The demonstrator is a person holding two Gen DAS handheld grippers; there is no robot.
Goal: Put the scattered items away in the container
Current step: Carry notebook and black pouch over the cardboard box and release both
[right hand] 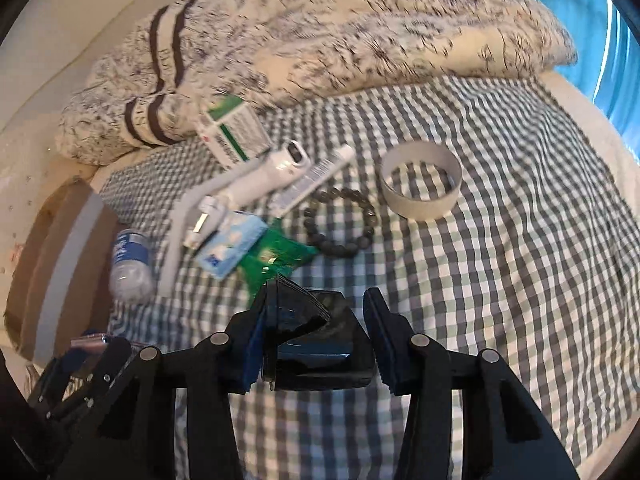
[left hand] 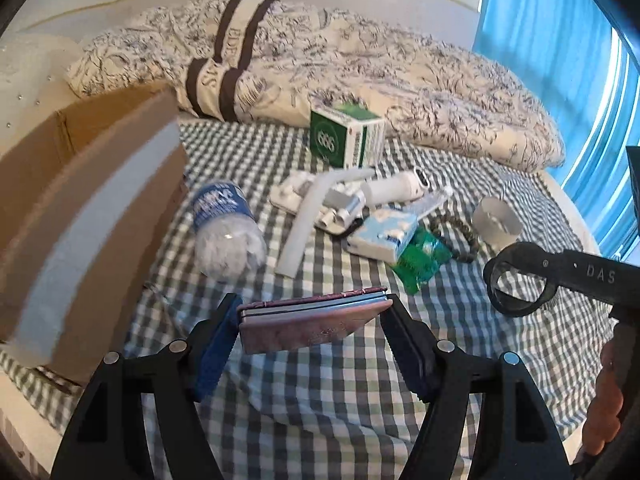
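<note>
- Left gripper clamped on a flat pink case, one pad on each short end; case carried level above the checked sheet, just to the right of the cardboard box and nearer the camera than its front corner.
- Right gripper closed around a black folded item, raised off the sheet, well to the right of the box; what the item is, impossible to tell.
- Cardboard box standing open at the left edge of the bed, a pale tape strip running down its side.
- Clear water bottle with a blue label lying on its side, just beside the box's right wall.
- Farther right of the box, a loose heap: white bent tube, white handheld device, blue-and-white tissue pack, green packet tucked partly under the pack.
- Bead bracelet flat on the sheet beyond the heap, farther again from the box.
- White ring of tape farthest from the box, just past the bracelet.
- Green-and-white carton behind the heap, to the box's right, against the rumpled floral duvet.
</note>
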